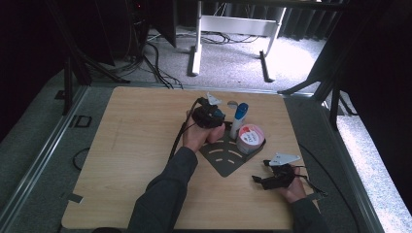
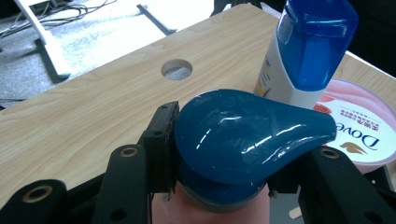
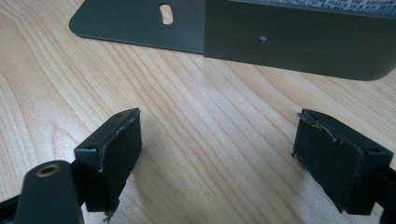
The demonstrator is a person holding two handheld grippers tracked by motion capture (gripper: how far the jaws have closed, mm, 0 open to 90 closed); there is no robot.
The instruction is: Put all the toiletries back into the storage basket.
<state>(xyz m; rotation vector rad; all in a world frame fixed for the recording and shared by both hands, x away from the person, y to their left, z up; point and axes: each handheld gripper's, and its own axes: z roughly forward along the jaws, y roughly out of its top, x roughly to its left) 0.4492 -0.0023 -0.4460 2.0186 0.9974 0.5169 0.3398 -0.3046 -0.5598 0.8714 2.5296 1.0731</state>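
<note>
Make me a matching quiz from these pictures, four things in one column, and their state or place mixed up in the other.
Things:
1. left gripper
2. right gripper
3. white bottle with blue cap
4. Dove tub

States or places:
A. open over bare wood
B. stands upright beside the tub
C. shut on the dark blue cap
D. sits on the dark metal rack, pink lid up

Pairs: 1-C, 2-A, 3-B, 4-D

Pink bottle (image 2: 210, 212) below blue cap (image 2: 247, 140), perhaps hidden
</note>
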